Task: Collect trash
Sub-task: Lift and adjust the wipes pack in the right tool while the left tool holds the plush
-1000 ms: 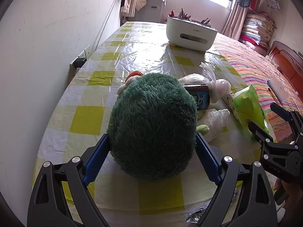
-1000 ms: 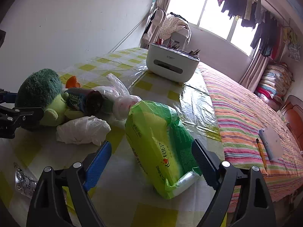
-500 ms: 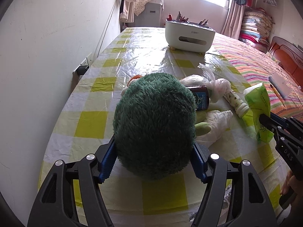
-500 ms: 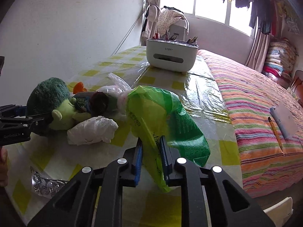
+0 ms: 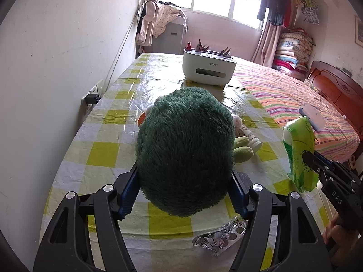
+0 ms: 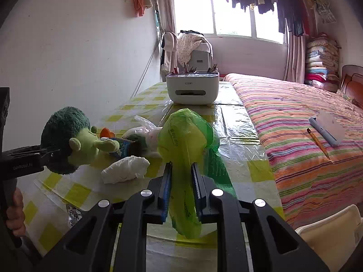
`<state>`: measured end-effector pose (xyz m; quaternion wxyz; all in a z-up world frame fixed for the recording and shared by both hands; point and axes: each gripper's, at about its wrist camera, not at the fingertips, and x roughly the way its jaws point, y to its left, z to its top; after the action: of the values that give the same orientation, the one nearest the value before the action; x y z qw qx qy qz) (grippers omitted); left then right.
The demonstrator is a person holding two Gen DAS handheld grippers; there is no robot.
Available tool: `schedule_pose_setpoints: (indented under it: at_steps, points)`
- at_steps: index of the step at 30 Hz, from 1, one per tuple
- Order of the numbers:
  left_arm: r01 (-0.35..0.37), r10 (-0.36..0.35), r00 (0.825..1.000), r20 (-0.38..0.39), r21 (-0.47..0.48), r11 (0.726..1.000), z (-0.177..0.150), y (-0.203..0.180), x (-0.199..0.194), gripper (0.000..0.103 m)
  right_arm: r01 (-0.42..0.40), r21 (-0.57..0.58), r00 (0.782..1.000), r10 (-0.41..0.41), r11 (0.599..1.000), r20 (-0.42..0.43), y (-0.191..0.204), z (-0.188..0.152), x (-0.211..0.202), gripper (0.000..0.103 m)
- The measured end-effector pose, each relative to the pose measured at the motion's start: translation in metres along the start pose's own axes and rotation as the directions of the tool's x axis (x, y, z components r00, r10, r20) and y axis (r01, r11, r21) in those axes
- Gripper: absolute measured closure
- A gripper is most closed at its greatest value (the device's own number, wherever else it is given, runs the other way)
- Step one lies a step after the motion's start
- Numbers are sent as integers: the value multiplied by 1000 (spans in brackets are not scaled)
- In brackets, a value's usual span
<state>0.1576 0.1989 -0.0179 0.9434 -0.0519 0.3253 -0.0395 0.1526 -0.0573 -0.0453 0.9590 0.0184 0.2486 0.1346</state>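
Now the left gripper (image 5: 185,195), clamped on the fuzzy dark-green plush toy (image 5: 185,151), has lifted it off the yellow-checked plastic tablecloth (image 5: 102,151). Right of the toy, the right gripper (image 6: 180,185) has pinched shut on the crumpled lime-green plastic wrapper (image 6: 183,140), raised clear of that cloth: trash secured.

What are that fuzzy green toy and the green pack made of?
The toy looks like plush fabric: shaggy matte pile, dented where the left claw squeezes it. The pack looks like thin glossy plastic film: it crinkles, shines, and collapses in the right claw.
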Motion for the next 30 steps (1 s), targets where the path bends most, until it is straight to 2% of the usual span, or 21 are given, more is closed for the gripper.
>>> schedule_pose_setpoints:
  at_steps: [4,8,18,30]
  points:
    - [51,-51,998,32,-7,999,-5,-9,-15,37,2,93,999,-5,996,37,-13,-5,-17,86]
    - [86,-85,995,43,-22,996,-10,-18,-21,36,11,116,997,-20,993,76,-16,-10,-33,86]
    - [104,-103,993,65,-24,994,-33,-41,-36,36,-6,149,990,-16,989,143,-23,-22,-61,85]
    - [128,-134,989,67,89,988,-44,-93,-40,36,-28,201,980,-12,979,199,-43,-28,-84,85]
